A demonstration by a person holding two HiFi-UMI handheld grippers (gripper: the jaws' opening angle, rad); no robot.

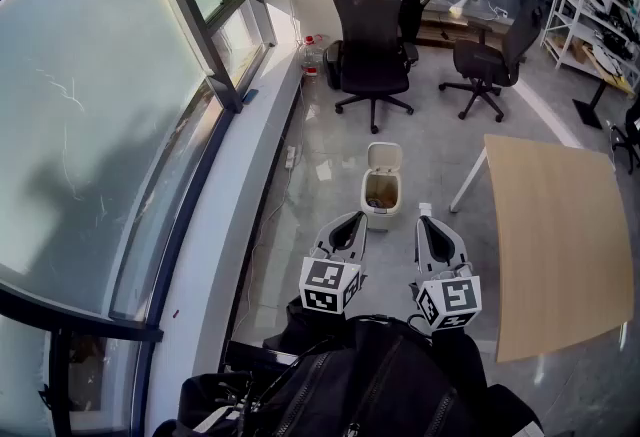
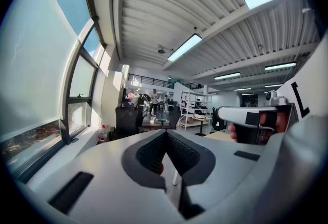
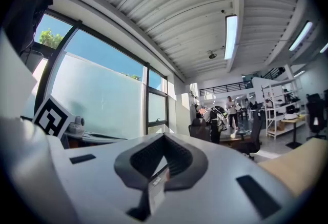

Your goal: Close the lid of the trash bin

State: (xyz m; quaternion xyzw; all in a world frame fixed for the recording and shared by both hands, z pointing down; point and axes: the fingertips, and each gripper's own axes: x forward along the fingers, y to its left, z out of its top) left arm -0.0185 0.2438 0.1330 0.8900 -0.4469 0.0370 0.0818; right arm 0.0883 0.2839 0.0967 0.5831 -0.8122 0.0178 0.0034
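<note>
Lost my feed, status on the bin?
Left gripper shut; right gripper shut on white tag. Trash bin lid up, not yet reached. Nothing between.

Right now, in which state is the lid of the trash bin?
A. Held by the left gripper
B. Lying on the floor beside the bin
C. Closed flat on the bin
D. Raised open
D: the lid stands up at the far edge of the trash bin, and the bin's inside shows.

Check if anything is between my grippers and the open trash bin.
Nothing visible: only bare floor lies between the left gripper, the right gripper and the trash bin, its lid up. The wooden table is off to the right.
</note>
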